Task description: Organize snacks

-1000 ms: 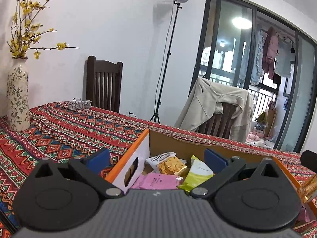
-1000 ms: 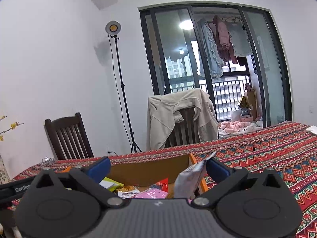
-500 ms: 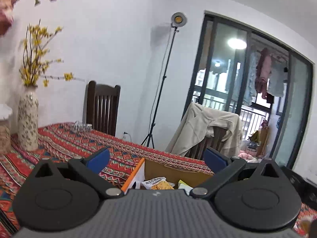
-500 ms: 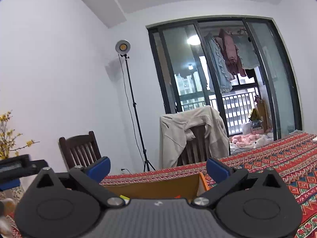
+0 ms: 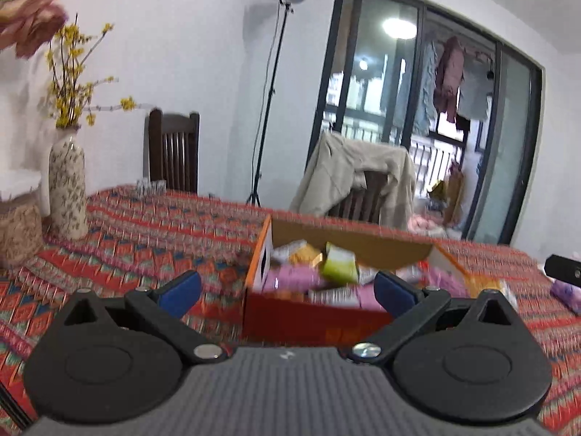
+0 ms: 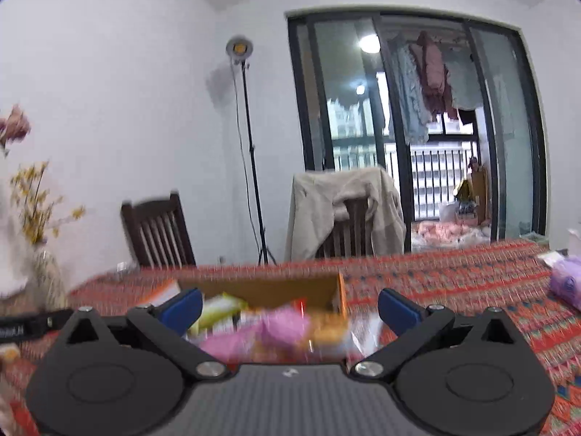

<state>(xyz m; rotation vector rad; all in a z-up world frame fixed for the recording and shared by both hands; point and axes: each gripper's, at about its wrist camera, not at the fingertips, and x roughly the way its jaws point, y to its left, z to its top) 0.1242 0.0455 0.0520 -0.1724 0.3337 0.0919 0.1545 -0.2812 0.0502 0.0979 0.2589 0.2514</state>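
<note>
**Tools withdrawn from the snack box, both spread and empty**

Left tool and right tool each have their blue fingers spread wide apart with nothing between them. A second ago the right tool had a pale snack packet standing against its right finger at the box's edge; that packet is now gone from the fingers, and half a second ago both views were tilted up toward the wall. Both cameras have since dipped again toward the orange cardboard box, which sits on the patterned bench ahead of the tools, not touched by either. Snack packets, pink, green and yellow, lie loosely heaped inside it; the right view shows the same heap, blurred by motion. A purple packet lies on the bench well to the right of the box. Judged from this, one deposit is complete and the purple packet is a likely next item to collect.
</note>
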